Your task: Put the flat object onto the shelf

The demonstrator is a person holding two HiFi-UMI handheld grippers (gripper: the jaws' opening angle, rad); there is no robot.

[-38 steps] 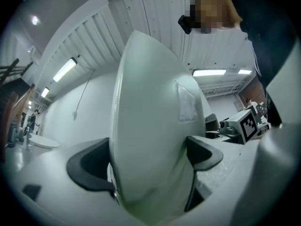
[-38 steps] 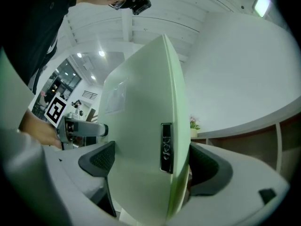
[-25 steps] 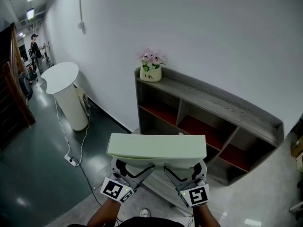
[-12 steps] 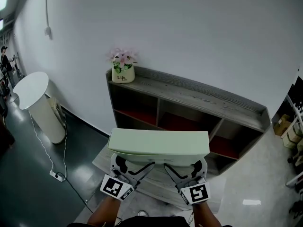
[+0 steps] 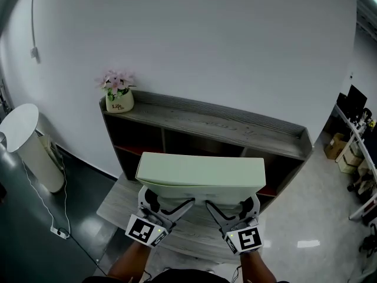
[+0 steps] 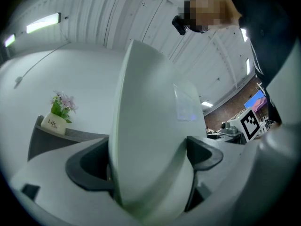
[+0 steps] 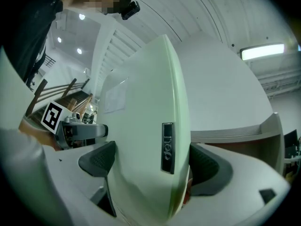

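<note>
A flat pale-green case (image 5: 200, 173) is held level in front of me, one gripper on each near corner. My left gripper (image 5: 158, 202) is shut on its left part, the right gripper (image 5: 241, 204) on its right part. In the left gripper view the flat case (image 6: 150, 140) fills the space between the dark pads (image 6: 89, 166). The right gripper view shows the case (image 7: 146, 140) edge-on with a small metal label. The grey wooden shelf (image 5: 206, 124) stands ahead against the white wall, its top board bare apart from a flower pot (image 5: 119, 101) at the left end.
The shelf has red-floored open compartments (image 5: 132, 148) below its top and a low board (image 5: 118, 202) in front. A white round stand (image 5: 26, 143) with a cable and power strip (image 5: 59, 233) is at the left. Boxes and equipment (image 5: 353, 152) are at the far right.
The view has swung right and moved closer to the shelf, which now lies straight ahead. Both grippers keep the same hold on the case.
</note>
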